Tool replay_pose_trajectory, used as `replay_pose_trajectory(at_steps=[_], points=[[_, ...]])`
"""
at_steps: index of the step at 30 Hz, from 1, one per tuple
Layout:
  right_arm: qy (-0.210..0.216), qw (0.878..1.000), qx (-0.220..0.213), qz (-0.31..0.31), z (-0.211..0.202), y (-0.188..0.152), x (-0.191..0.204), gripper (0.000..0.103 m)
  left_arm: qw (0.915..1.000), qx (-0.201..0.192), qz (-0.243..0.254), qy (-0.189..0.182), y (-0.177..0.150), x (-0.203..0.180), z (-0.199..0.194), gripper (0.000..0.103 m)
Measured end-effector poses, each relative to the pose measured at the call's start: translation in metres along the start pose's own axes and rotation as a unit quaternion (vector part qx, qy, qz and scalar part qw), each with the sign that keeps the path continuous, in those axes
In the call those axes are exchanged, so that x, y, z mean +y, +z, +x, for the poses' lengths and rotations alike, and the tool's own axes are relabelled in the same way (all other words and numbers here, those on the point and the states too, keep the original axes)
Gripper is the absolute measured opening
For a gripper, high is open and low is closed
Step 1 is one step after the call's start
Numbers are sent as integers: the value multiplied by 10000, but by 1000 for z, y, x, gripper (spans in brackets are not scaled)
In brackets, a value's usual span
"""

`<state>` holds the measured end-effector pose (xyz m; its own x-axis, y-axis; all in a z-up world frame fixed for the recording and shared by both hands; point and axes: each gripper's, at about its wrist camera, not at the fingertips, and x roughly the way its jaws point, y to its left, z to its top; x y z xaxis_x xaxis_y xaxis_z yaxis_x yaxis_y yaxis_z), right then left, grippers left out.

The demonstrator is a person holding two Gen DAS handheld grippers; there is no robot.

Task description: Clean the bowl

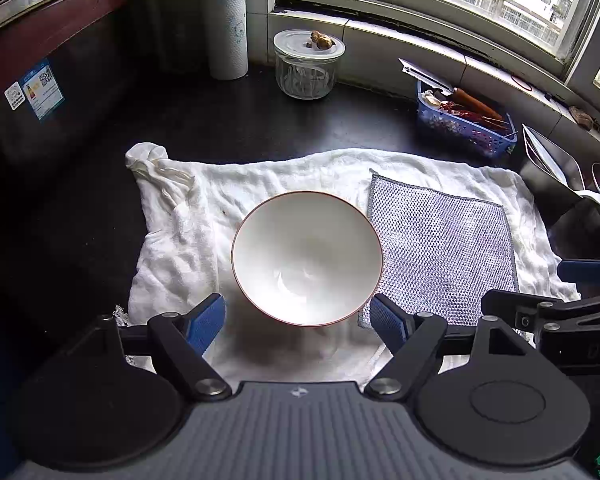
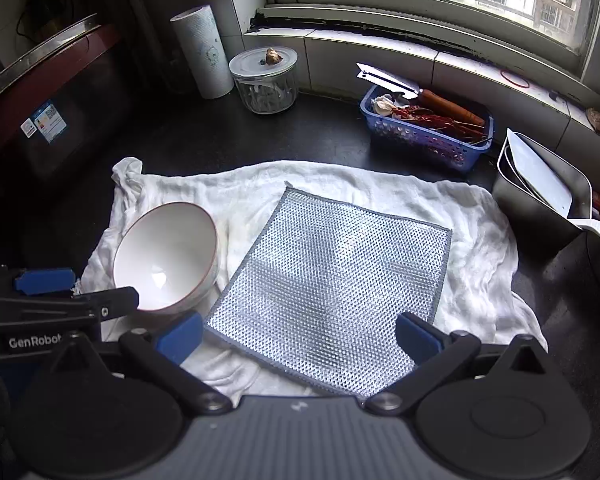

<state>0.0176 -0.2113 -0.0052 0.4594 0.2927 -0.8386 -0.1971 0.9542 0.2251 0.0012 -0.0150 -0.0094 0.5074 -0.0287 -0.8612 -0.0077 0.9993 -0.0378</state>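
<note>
A white bowl (image 1: 306,258) with a thin red rim stands upright on a white towel (image 1: 204,216). My left gripper (image 1: 298,320) is open, its blue pads on either side of the bowl's near edge, not touching it. A silver mesh scrubbing cloth (image 1: 440,248) lies flat to the bowl's right. In the right wrist view the mesh cloth (image 2: 332,288) lies straight ahead, and my right gripper (image 2: 298,334) hangs open over its near edge with nothing held. The bowl (image 2: 166,258) and the left gripper (image 2: 44,282) show at the left there.
On the dark counter stand a paper towel roll (image 1: 224,26), a lidded glass jar (image 1: 306,64), a blue basket (image 1: 466,128) with chillies and a knife, and a metal bin (image 2: 540,204) at the right. A dark appliance (image 1: 40,80) fills the left. A window sill runs behind.
</note>
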Motion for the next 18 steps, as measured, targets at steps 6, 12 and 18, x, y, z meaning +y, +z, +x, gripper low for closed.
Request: replay_pose_trajectory(at_steps=[6,12,18], points=[[4,10000,17,-2,1,1,-1,102,10000,7,-10,3,1,0,1,79],[50,10000,-2,-3,4,2,-6,102,10000,38,-3,-2,1,0,3,79],[105,9999,-35,1,7,2,-12,102,10000,22,-66,-9,1,6,7,79]])
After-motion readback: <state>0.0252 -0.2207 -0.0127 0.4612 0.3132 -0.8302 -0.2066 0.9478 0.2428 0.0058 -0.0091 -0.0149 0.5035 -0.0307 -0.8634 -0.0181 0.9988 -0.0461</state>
